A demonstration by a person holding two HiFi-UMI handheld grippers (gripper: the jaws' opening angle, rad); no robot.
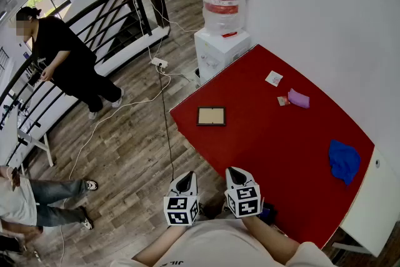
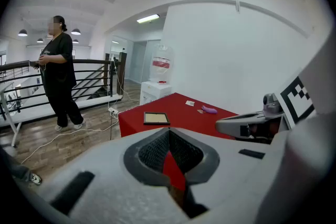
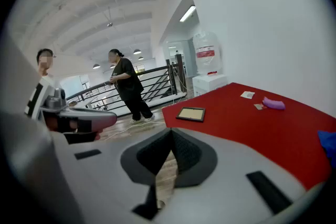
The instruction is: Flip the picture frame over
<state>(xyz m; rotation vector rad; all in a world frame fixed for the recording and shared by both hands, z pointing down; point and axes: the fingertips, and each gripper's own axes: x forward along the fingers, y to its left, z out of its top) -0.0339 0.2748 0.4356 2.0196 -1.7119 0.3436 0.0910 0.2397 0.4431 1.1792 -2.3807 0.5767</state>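
- We are logging the picture frame [image 1: 211, 116] as lying flat on the red bench [image 1: 275, 153]. It sits near the corner by the water dispenser [image 1: 222, 40], a dark border around a tan panel.
- We are holding the left claw [image 1: 185, 178] over the wood floor [image 1: 131, 153], off the bench's near edge. Its jaws are together and empty, well apart from the frame.
- We are holding the right claw [image 1: 234, 172] just beside it, jaws likewise together and empty.
- We are noting a white card [image 1: 274, 78], a purple object [image 1: 299, 98] and a blue cloth [image 1: 344, 161] farther along the bench.
- A person in black [image 1: 69, 65] is standing by the railing [image 1: 106, 15].
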